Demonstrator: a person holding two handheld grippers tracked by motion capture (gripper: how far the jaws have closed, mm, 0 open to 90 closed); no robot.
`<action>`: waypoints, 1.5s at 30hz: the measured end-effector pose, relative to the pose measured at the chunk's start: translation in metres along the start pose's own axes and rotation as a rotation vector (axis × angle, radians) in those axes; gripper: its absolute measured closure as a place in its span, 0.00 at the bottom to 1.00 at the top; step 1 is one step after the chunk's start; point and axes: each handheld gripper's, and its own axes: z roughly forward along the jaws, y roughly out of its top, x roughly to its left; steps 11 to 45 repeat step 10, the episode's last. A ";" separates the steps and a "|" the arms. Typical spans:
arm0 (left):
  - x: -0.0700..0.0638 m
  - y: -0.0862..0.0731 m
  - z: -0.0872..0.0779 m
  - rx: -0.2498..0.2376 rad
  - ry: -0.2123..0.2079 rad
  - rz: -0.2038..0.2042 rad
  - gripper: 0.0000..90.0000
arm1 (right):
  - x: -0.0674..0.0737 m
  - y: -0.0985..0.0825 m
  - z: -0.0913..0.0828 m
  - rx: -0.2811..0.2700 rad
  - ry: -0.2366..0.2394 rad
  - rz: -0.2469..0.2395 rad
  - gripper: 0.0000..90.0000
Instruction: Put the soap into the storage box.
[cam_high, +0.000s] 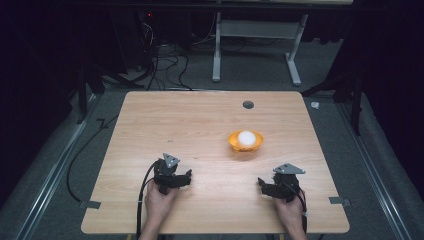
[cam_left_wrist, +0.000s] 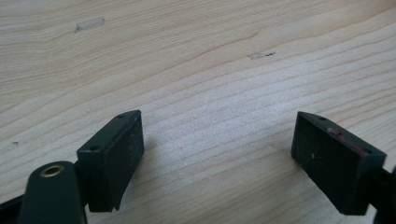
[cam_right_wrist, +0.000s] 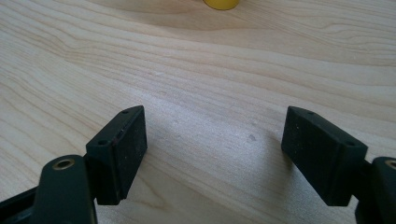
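Observation:
An orange bowl holding a white ball sits right of the table's middle. My left gripper rests low near the front left of the wooden table, held by a hand, its jaws pointing right. My right gripper sits at the front right, jaws pointing left. Both stand open over bare wood: left gripper, right gripper, nothing between the jaws. The bowl's yellow-orange base peeks in at the top of the right gripper view.
A round grey grommet sits near the table's far edge. Grey tape tabs mark the front corners. Cables and a white desk frame lie on the floor beyond the table.

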 end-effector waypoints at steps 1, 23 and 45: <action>0.000 0.000 0.000 0.000 0.000 0.000 0.19 | 0.000 0.000 0.000 0.001 0.000 0.000 0.26; 0.000 0.000 0.000 0.000 0.000 0.000 0.19 | 0.001 0.000 0.000 0.000 0.005 0.001 0.26; 0.000 0.000 0.000 0.000 0.000 0.000 0.19 | 0.001 0.000 0.000 0.000 0.005 0.001 0.26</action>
